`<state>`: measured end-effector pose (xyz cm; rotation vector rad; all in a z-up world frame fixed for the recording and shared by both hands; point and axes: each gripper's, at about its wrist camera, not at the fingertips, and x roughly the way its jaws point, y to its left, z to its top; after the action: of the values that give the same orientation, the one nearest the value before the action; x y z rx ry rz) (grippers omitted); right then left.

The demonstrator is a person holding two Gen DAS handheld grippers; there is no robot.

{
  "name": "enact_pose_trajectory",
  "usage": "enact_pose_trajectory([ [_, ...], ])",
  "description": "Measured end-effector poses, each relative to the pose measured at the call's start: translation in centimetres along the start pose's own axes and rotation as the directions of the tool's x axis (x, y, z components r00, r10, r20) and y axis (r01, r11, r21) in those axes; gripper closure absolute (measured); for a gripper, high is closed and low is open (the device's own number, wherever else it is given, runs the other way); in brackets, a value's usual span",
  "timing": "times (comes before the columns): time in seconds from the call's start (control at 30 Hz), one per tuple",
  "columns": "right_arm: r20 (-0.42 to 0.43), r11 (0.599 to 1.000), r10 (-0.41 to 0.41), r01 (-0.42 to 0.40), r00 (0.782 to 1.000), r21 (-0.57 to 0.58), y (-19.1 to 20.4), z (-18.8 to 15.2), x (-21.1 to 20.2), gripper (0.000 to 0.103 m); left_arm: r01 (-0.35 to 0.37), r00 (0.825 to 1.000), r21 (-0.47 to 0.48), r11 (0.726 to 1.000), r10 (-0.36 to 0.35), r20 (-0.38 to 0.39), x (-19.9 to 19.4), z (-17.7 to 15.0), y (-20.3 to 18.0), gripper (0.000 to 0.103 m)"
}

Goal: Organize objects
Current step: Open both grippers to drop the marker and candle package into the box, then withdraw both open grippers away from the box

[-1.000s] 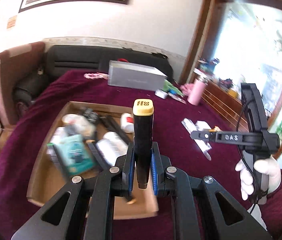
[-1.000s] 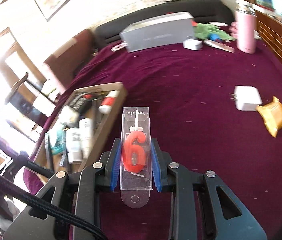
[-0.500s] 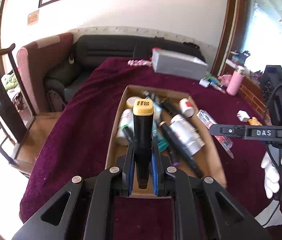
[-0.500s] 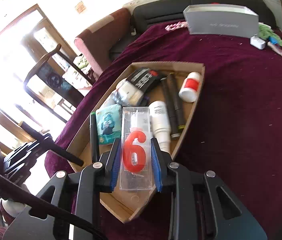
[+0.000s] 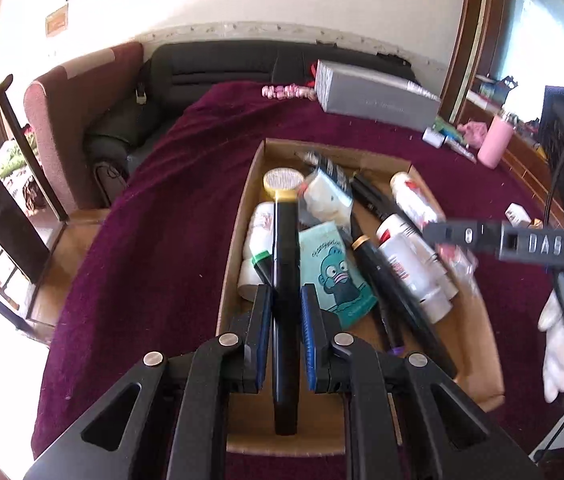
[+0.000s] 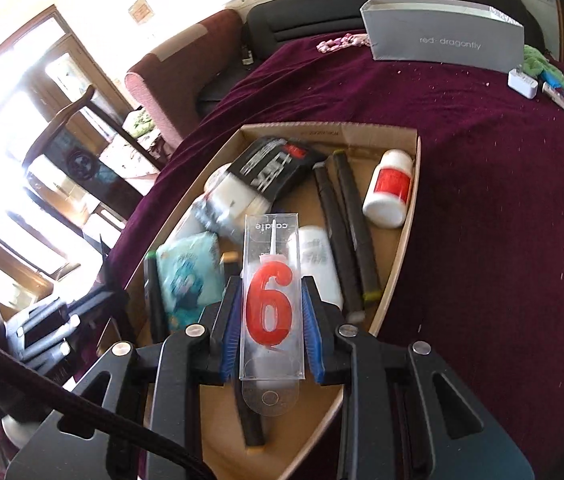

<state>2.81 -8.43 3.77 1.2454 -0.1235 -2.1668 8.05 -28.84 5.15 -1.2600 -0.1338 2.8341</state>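
My left gripper [image 5: 286, 312] is shut on a black marker with a yellow cap [image 5: 285, 264], held lengthwise over the near end of a cardboard tray [image 5: 238, 216]. My right gripper [image 6: 269, 312] is shut on a clear candle pack with a red "6" [image 6: 269, 300], also above the tray [image 6: 410, 224]. The tray holds several items: white bottles [image 5: 410, 248], black pens [image 5: 386, 280], a teal cartoon packet [image 5: 334, 272] and a red-labelled white bottle [image 6: 389, 188]. The right gripper's body [image 5: 530, 244] and a white-gloved hand [image 5: 558, 344] show at the right of the left wrist view.
A maroon cloth [image 6: 482, 200] covers the table. A grey box [image 6: 446, 42] stands at the far side, with a white charger [image 6: 522, 84], a pink bottle [image 5: 496, 146] and small items to its right. A dark sofa [image 5: 218, 68] and an armchair [image 5: 66, 120] lie behind.
Both grippers have swung left and down from over the bare cloth to above the tray, each keeping its item. The tray now fills the middle of both views.
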Motion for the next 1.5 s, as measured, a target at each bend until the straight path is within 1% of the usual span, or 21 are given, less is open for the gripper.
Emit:
enact_pose_trajectory([
  [0.07, 0.001, 1.000, -0.031, 0.031, 1.000, -0.004, -0.1, 1.0, 0.7, 0.077, 0.006, 1.000, -0.011, 1.000, -0.006, -0.011, 0.6, -0.1, 0.3, 0.091],
  [0.23, -0.023, 0.996, -0.090, 0.090, 0.996, -0.007, -0.4, 3.0, 3.0, 0.077, 0.044, 0.999, -0.068, 0.997, -0.044, 0.002, 0.4, -0.6, 1.6, 0.091],
  [0.47, -0.038, 0.994, -0.110, 0.110, 0.993, 0.002, -0.3, 4.7, 5.3, 0.077, 0.062, 0.996, -0.113, 0.992, -0.055, 0.064, -1.4, -0.7, 2.5, 0.090],
  [0.5, -0.035, 0.994, -0.112, 0.112, 0.993, 0.003, -0.3, 4.8, 5.4, 0.076, 0.071, 0.995, -0.119, 0.990, -0.063, 0.074, -1.7, -0.8, 2.5, 0.088],
  [0.57, -0.036, 0.994, -0.107, 0.107, 0.994, 0.014, -0.3, 4.9, 5.6, 0.076, 0.084, 0.994, -0.133, 0.988, -0.073, 0.083, -1.8, -0.7, 2.7, 0.076],
  [0.6, -0.035, 0.995, -0.098, 0.099, 0.995, 0.024, -0.4, 5.0, 5.6, 0.076, 0.086, 0.994, -0.138, 0.987, -0.075, 0.084, -1.9, -0.7, 2.6, 0.066],
  [0.67, -0.030, 0.995, -0.088, 0.089, 0.996, 0.048, -0.7, 5.0, 5.4, 0.073, 0.089, 0.993, -0.141, 0.986, -0.077, 0.088, -1.9, -0.7, 2.5, 0.064],
  [0.83, 0.005, 0.996, -0.065, 0.064, 0.998, 0.068, -1.0, 4.9, 3.6, 0.067, 0.056, 0.996, -0.146, 0.988, -0.044, 0.083, -2.2, -0.6, 1.8, 0.064],
  [0.9, 0.024, 0.996, -0.058, 0.056, 0.998, 0.066, -0.9, 4.8, 2.7, 0.065, 0.032, 0.996, -0.141, 0.989, -0.020, 0.088, -2.5, -0.6, 1.3, 0.064],
  [0.97, 0.043, 0.997, -0.054, 0.051, 0.998, 0.065, -0.8, 4.5, 1.6, 0.060, 0.005, 0.995, -0.126, 0.992, 0.008, 0.098, -3.1, -0.5, 0.5, 0.063],
  [1.0, 0.051, 0.997, -0.049, 0.046, 0.997, 0.064, -0.9, 4.3, 1.2, 0.059, -0.010, 0.995, -0.117, 0.993, 0.022, 0.102, -3.3, -0.4, 0.1, 0.061],
  [1.03, 0.058, 0.997, -0.045, 0.041, 0.997, 0.062, -0.9, 4.1, 0.7, 0.058, -0.036, 0.993, -0.104, 0.994, 0.047, 0.107, -3.7, -0.3, -0.6, 0.060],
  [1.17, 0.086, 0.998, -0.031, 0.026, 0.996, 0.054, -0.9, 2.3, -1.2, 0.058, -0.101, 0.984, -0.053, 0.994, 0.107, 0.140, -4.9, -0.2, -3.0, 0.059],
  [1.23, 0.100, 0.998, -0.028, 0.023, 0.995, 0.051, -1.1, 1.4, -2.0, 0.058, -0.131, 0.979, -0.026, 0.991, 0.133, 0.156, -5.5, -0.2, -4.4, 0.056],
  [1.3, 0.118, 0.999, -0.029, 0.023, 0.993, 0.047, -1.3, 0.4, -3.2, 0.057, -0.141, 0.976, -0.010, 0.990, 0.141, 0.169, -5.9, -0.1, -5.5, 0.053],
  [1.37, 0.141, 0.999, -0.035, 0.029, 0.989, 0.040, -1.5, -0.5, -4.5, 0.051, -0.154, 0.972, 0.007, 0.988, 0.150, 0.178, -6.2, 0.0, -6.8, 0.053],
  [1.43, 0.165, 0.999, -0.046, 0.041, 0.985, 0.033, -1.7, -1.4, -5.7, 0.048, -0.160, 0.971, 0.026, 0.987, 0.153, 0.182, -6.4, -0.1, -8.0, 0.052],
  [1.5, 0.181, 0.998, -0.054, 0.050, 0.982, 0.024, -1.8, -2.0, -6.5, 0.048, -0.167, 0.971, 0.044, 0.985, 0.156, 0.180, -6.3, 0.0, -9.1, 0.052],
])
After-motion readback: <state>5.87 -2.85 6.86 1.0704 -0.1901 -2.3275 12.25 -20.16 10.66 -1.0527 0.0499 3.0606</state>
